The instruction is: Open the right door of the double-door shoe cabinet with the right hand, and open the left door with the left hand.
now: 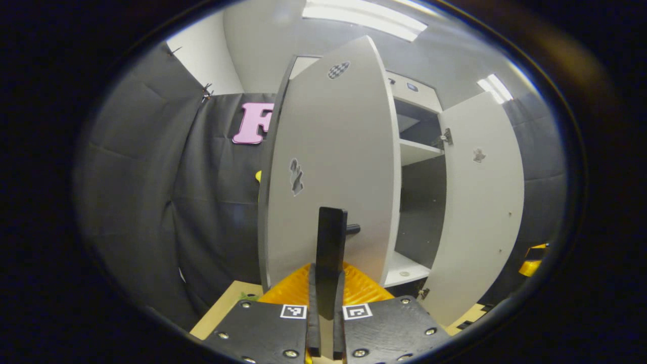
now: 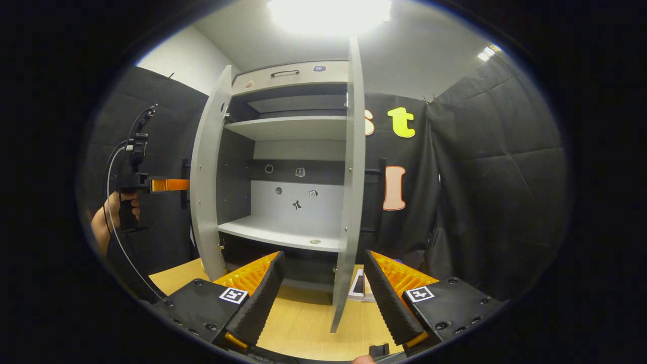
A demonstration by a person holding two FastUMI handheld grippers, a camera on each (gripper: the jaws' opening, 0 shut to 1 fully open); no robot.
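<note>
Both cabinet doors hanging open; my left gripper [image 1: 326, 303] fingers pinching left door [image 1: 331, 167] handle [image 1: 331, 242], right gripper [image 2: 323, 298] fingers spread wide beside right door [image 2: 349, 202].

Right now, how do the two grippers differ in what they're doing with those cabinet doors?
The left gripper has its fingers closed together around the left door's black handle, whereas the right gripper is spread wide, holding nothing. The left gripper sits right up against its door; the right gripper's fingers flank the edge of the right door without touching it. Both have black bodies with orange parts, and both doors stand open.
</note>
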